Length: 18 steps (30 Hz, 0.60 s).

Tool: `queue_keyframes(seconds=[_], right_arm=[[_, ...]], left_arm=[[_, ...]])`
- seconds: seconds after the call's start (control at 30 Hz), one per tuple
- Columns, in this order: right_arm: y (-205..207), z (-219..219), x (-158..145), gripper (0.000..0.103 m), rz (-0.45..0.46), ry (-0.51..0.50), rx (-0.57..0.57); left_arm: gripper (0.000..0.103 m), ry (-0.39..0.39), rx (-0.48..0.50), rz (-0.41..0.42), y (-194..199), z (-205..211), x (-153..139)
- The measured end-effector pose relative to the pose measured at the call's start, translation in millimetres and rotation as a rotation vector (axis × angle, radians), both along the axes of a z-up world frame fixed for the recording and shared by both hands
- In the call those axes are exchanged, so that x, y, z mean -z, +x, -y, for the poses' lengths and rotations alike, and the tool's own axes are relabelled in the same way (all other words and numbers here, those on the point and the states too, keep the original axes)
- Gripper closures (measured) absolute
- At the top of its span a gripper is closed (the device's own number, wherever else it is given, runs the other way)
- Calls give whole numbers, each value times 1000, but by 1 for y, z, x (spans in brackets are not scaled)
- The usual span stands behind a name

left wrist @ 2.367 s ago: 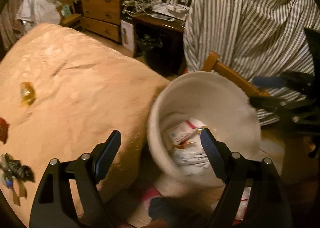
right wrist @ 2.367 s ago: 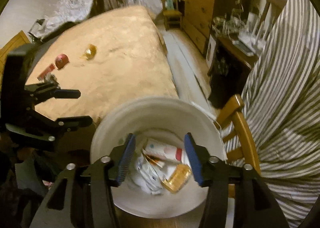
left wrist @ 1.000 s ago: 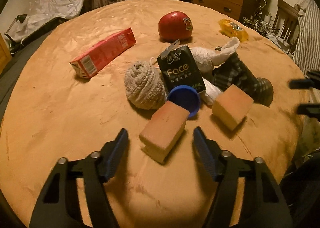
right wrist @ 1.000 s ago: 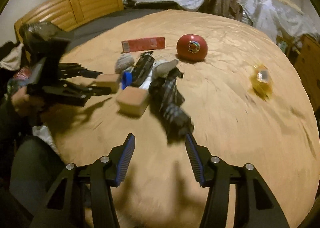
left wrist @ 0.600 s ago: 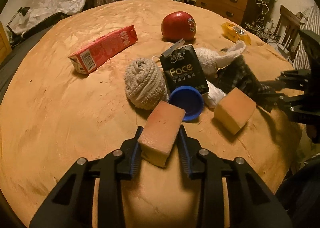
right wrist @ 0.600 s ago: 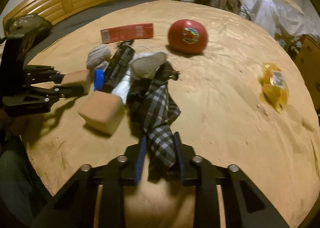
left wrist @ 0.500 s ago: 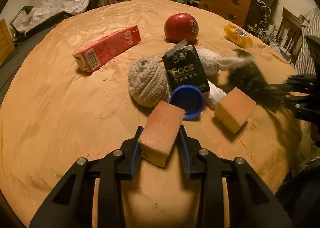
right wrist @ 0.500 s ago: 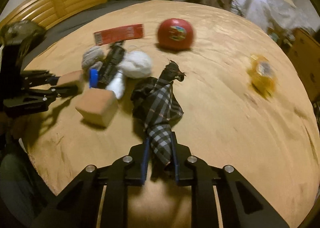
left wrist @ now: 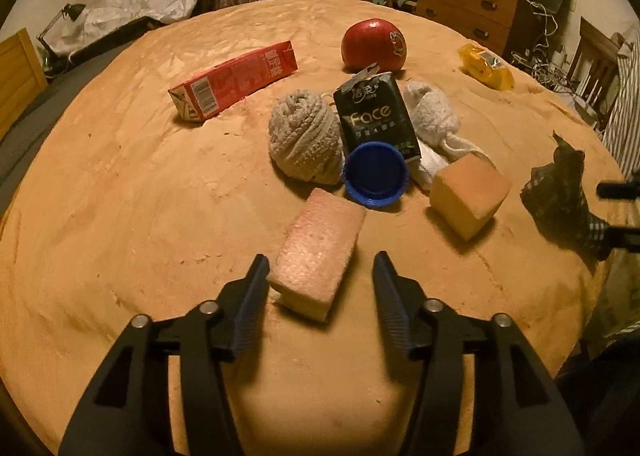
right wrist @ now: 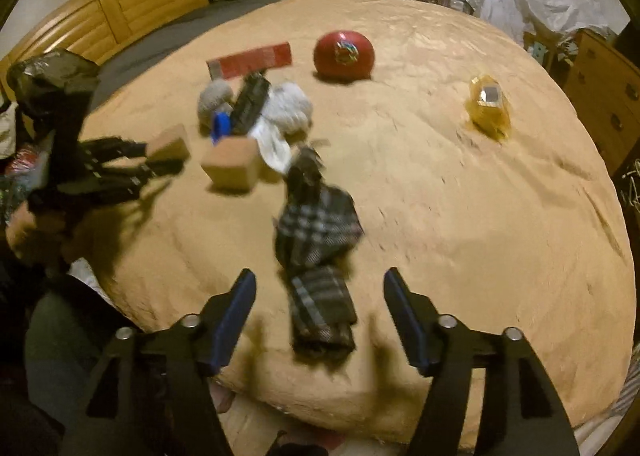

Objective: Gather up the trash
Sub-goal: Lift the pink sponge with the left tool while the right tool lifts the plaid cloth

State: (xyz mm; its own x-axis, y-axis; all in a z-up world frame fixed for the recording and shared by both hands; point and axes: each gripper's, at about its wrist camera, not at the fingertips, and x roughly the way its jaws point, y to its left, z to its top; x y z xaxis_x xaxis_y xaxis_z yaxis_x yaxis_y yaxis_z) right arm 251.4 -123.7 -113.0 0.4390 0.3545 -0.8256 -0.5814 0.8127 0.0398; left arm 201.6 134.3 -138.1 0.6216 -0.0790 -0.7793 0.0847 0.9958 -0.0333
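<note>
Left wrist view: left gripper [left wrist: 320,280] fingers opening, sponge block [left wrist: 318,252] sitting loose between them. Right gripper [right wrist: 320,308] fingers opening too, plaid cloth [right wrist: 318,252] lying free on the bed [right wrist: 480,216].

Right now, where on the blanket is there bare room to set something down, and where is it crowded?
Bare: the wide stretch left of the red carton and grey yarn ball, and between the red ball and yellow wrapper. Crowded: the cluster around the blue cap and black Face pack.

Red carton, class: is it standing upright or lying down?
Lying down. The red carton rests on its long side on the tan cover.
</note>
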Motion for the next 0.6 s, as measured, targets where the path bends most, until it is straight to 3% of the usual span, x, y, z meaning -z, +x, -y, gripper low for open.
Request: queue_keyframes(seconds=[0.17,0.33,0.43,0.6], right_arm=[[16,-25,6,33,-17,-43,-55],[34,-29,20,33,-18,-74,-27],[39,-32,29,47,-22,-98,-24],[35,-38,38,66,-13,-114,-23]], left_arm=[[50,-19,-13,2,6,-5,-1],[50,-27,-18,-3,16,-6,0],[51,-44,-32,-8,20,-9,1],[74,-41,-55,-8,19,-9,1]])
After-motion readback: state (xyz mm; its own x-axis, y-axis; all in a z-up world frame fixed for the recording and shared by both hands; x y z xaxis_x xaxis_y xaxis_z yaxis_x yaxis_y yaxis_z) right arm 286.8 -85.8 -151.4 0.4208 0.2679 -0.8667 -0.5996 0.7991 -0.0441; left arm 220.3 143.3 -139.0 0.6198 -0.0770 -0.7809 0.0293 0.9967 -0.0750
